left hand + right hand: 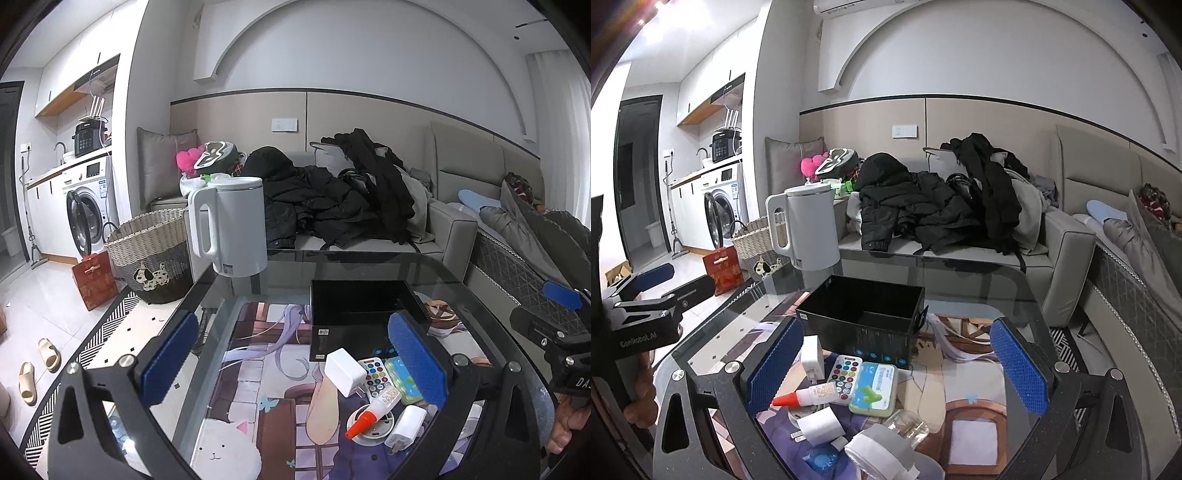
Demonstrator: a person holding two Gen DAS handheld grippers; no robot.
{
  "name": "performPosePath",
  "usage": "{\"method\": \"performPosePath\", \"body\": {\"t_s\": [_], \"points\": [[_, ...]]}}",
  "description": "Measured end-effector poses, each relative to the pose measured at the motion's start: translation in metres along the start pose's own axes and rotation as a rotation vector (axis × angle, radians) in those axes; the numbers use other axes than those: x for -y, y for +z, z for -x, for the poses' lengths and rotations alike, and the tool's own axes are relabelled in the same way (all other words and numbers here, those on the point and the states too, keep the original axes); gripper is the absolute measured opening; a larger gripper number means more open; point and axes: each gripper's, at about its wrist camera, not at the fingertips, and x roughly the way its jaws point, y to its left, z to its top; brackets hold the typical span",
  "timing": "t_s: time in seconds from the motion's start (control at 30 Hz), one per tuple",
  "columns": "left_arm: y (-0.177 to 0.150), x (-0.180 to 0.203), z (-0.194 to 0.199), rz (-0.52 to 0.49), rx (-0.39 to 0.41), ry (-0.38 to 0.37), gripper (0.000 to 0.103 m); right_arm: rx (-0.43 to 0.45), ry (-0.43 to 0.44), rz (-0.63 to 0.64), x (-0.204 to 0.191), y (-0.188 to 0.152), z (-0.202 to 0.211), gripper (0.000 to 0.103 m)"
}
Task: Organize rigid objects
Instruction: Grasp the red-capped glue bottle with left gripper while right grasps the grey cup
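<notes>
A: Where do the small things lie relative to the grippers?

B: They cluster on the glass-topped table (pixel 964 295), just in front of the open black rectangular box (pixel 862 317). In the right wrist view the clutter sits low between the right gripper (pixel 895 365) fingers, nearer its left pad. In the left wrist view it lies by the left gripper (pixel 295 363)'s right blue pad (pixel 417 360).

A: What's in the pile?

B: A white remote with coloured round buttons (pixel 844 376), a pale green flat case (pixel 874 388) touching it, a white glue tube with an orange-red nozzle (pixel 807 395), two white plug adapters (pixel 812 355) (pixel 820 424), and a clear glass jar (pixel 908 428) beside a grey-and-white capped item that I cannot identify.

A: Anything else around?

B: A white electric kettle (pixel 807 229) stands at the table's far corner, well apart from the box. Behind it, a sofa heaped with black clothes (pixel 938 210).

A: And the grippers themselves?

B: Both have their fingers spread wide, holding and touching nothing.
</notes>
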Motion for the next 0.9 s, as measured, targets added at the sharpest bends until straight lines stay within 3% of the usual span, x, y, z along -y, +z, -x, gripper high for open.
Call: {"method": "performPosePath", "body": {"t_s": [0.23, 0.4, 0.57, 0.7, 0.9], "points": [[0.0, 0.004, -0.004, -0.02, -0.021, -0.014, 0.102, -0.002, 0.001, 0.002, -0.002, -0.001, -0.001, 0.103], [-0.004, 0.008, -0.017, -0.051, -0.096, -0.033, 0.099, -0.074, 0.017, 0.023, -0.006, -0.004, -0.014, 0.102], [-0.018, 0.027, -0.042, -0.117, -0.236, -0.093, 0.087, -0.232, 0.045, 0.021, -0.005, -0.022, -0.043, 0.097], [-0.031, 0.043, -0.066, -0.165, -0.358, -0.148, 0.062, -0.364, 0.063, 0.002, 0.001, -0.045, -0.064, 0.086], [-0.054, 0.07, -0.092, -0.244, -0.48, -0.197, 0.049, -0.475, 0.078, -0.01, 0.007, -0.069, -0.081, 0.084]]}}
